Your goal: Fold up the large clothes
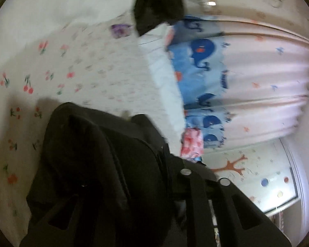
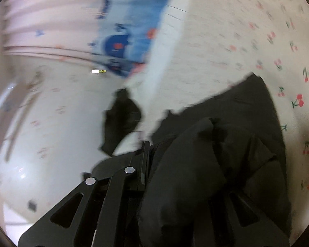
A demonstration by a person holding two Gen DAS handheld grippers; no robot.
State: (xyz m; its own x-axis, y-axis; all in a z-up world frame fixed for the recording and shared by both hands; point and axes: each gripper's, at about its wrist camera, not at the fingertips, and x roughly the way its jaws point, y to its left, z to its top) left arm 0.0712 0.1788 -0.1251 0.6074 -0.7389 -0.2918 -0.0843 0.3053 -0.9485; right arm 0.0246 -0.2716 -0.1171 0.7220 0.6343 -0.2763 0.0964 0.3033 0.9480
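Note:
A black garment [image 1: 92,154] is bunched over my left gripper [image 1: 166,152], whose jaws are closed with the cloth pinched between them; the fabric hides one finger. In the right wrist view the same black garment [image 2: 226,144] drapes over my right gripper [image 2: 147,144], whose fingers are pressed together on a fold of it. Both views are tilted and blurred. Another dark part of the cloth [image 1: 158,6] hangs at the top of the left view, and a similar dark flap [image 2: 121,119] shows beyond the right gripper. The garment hangs just above the bed sheet.
A white bed sheet [image 1: 72,65] with a cherry print lies under the garment, seen also as the cherry sheet [image 2: 257,41]. A blue whale-print cover [image 1: 201,72] lies along the bed's far edge. Behind it hangs a pink curtain [image 1: 267,82].

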